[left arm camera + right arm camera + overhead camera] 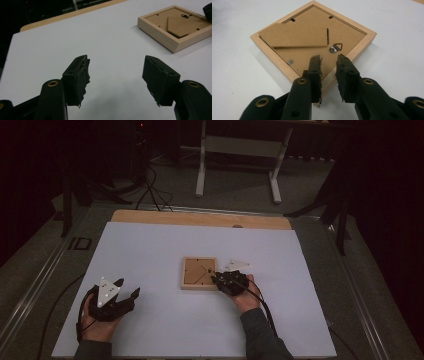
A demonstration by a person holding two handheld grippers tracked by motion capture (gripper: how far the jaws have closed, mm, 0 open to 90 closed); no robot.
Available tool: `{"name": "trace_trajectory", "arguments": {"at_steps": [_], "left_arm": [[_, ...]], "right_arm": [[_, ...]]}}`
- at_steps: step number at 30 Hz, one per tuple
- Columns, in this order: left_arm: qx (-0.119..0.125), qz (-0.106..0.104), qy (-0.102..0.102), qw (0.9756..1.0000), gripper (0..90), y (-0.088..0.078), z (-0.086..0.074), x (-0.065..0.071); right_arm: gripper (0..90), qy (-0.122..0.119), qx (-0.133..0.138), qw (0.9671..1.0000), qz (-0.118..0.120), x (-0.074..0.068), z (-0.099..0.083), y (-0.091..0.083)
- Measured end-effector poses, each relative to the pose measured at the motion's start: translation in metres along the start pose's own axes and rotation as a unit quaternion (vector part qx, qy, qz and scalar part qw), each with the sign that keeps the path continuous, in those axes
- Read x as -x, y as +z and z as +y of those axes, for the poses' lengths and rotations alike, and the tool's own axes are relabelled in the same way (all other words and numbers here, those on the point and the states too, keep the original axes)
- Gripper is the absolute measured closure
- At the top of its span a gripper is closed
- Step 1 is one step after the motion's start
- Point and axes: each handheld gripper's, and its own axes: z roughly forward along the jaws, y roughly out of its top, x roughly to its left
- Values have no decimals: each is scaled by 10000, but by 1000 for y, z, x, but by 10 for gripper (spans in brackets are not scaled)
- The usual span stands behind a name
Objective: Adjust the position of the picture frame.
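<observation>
At the left of the high view a dark floor runs beside the table, crossed by a black cable [56, 306], and a metal rail [37, 281] edges the table on that side. The table [200, 218] is pale wood, most of it covered by a white sheet [165, 320] that leaves only a wooden strip bare along the far edge. Near the sheet's front left corner the left gripper [126, 288] rests in the person's left hand [97, 322], its jaws spread wide with nothing between them; in the left gripper view the pads [80, 75] hang above bare white sheet. At the middle of the sheet lies the picture frame [199, 273], light wood, face down, so that its brown backing board, folded stand and small metal hanger face up. Touching or just beside its right front corner is the right gripper [216, 278], held in the right hand [246, 297]; in the right gripper view its jaws are drawn close together over the frame's [284, 67] near corner, a narrow gap left between them, and whether the pads press on the wood cannot be told. Beyond the table, in the dim room, stands a white-legged bench [239, 150], with dark stands at far right.
</observation>
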Motion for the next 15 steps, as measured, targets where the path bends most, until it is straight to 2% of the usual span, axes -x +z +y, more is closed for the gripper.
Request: {"name": "trace_trajectory", "arguments": {"at_steps": [4,6,11,15], "left_arm": [[18,-227,-183,9996,381,2,3,7],[-83,-315,-215,9992,382,7,5,11],[-124,-441,-143,9988,382,10,15,18],[-98,-545,-61,9984,387,14,25,24]], "right_arm": [[753,-84,31,9999,-117,-3,-1,0],[760,-129,46,9998,-166,-4,-2,0],[746,-259,-32,9994,-221,-6,-3,-1],[735,-193,-4,9996,-209,-4,-4,0]]}}
